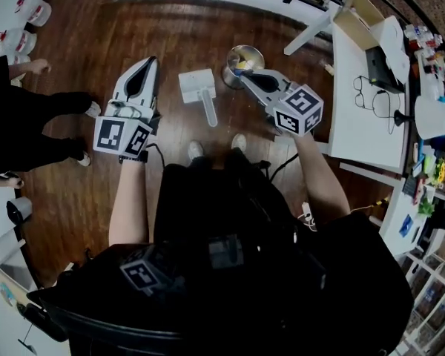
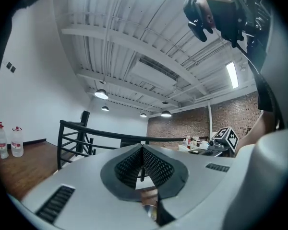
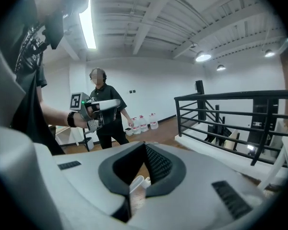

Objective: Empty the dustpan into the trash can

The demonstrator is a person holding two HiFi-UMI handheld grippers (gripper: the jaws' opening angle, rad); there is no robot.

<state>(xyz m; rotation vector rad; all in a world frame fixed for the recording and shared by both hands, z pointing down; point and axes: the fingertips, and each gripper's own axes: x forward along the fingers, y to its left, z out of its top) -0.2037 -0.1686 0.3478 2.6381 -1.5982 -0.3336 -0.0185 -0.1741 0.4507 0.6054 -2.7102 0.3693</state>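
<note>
**White dustpan [image 1: 197, 86] lies on the floor beside the trash can [image 1: 242, 59]**

Steel walls of the small round trash can stand on the brown wooden floor [image 1: 170, 21]. Inside it I see some yellow and bluish bits, too small to name. The dustpan lies flat just left of the can, not touching it, with its handle turned toward the person. What is in the pan I cannot tell.

The left gripper [image 1: 149, 62] has its jaws pressed together with nothing between them, and it is left of the dustpan. The right gripper [image 1: 245, 77] is also closed and empty, and in the head view its tips overlap the near rim of the can.

Only the head view shows the white desk [image 1: 356, 136] at the right, with glasses [image 1: 371, 95] on it. Only the right gripper view shows a standing person [image 3: 105, 114] in black, water bottles [image 3: 143, 123] by the wall and a black railing [image 3: 230, 114]. Only the left gripper view shows a brick wall [image 2: 182, 126].
</note>
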